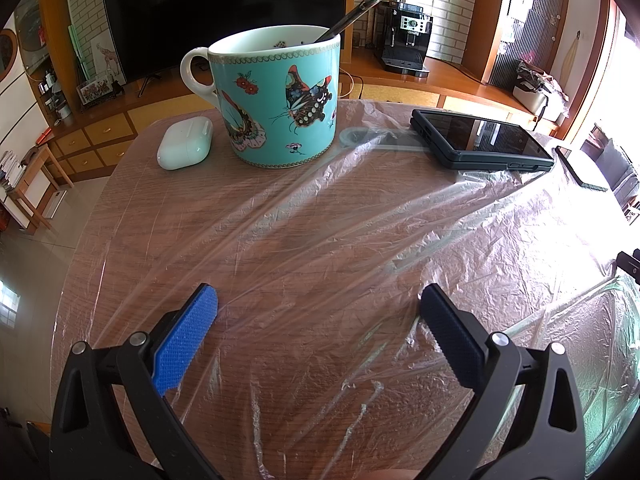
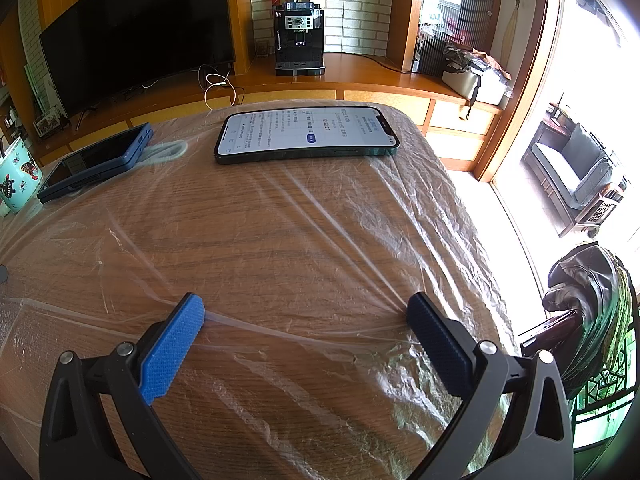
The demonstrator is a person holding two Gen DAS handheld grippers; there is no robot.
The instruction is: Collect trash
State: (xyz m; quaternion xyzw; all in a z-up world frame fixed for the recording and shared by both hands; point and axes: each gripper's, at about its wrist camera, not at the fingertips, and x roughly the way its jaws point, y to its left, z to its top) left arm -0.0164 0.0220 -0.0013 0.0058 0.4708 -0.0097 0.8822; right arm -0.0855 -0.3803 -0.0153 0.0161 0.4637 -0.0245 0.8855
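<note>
We took the trash to be the clear plastic film (image 1: 320, 232) spread over the wooden table (image 1: 132, 200), since nothing else on the surface looked like waste. We judged it very light, limp and slippery, prone to cling and tear, and awkward to pinch where it lay flat. The raised creases seemed the best places to take hold.

In the left wrist view the film filled the centre and lower frame, running under a butterfly mug (image 1: 276, 100) at upper centre and a dark phone (image 1: 480, 140) at upper right, with an earbud case (image 1: 185, 142) just beside the mug. The left gripper (image 1: 318, 334) stood wide open at the bottom of the frame, holding nothing, film between and ahead of its fingers.

In the right wrist view the right gripper (image 2: 306, 340) was equally wide open and empty, and a taut ridge of film (image 2: 300, 334) ran across from one fingertip to the other. A lit phone (image 2: 308, 132) rested on the film at upper centre, so we judged that pulling could drag it.
</note>
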